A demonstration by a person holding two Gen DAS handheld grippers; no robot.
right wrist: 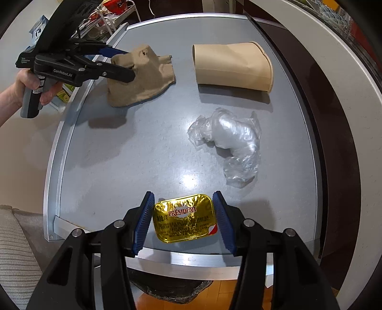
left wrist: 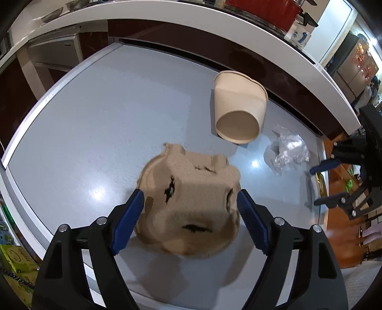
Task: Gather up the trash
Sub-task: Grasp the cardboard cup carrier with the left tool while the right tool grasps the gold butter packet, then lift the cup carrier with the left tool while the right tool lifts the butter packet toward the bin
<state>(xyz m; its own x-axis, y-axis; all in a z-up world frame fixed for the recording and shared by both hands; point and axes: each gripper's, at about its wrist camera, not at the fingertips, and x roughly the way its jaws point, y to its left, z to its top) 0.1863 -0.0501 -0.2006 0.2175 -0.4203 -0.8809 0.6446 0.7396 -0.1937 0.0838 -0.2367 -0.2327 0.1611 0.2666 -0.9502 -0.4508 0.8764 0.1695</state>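
A torn brown pulp carton piece (left wrist: 191,205) lies on the grey table (left wrist: 100,124). My left gripper (left wrist: 191,202) straddles it with its blue pads against both sides; in the right wrist view the left gripper (right wrist: 124,64) grips the carton piece (right wrist: 140,76). A gold President butter pack (right wrist: 185,218) lies near the table's front edge between the open fingers of my right gripper (right wrist: 183,209), with small gaps at both sides. A tan paper cup (right wrist: 232,65) lies on its side. Crumpled clear plastic (right wrist: 231,143) lies in the middle right.
A raised metal rim (right wrist: 51,167) runs around the table. A white counter (left wrist: 214,21) with a dark front curves behind it. A dark bag-lined bin (right wrist: 176,293) sits below the front edge. The cup (left wrist: 238,109) and the plastic (left wrist: 286,152) lie beyond the carton.
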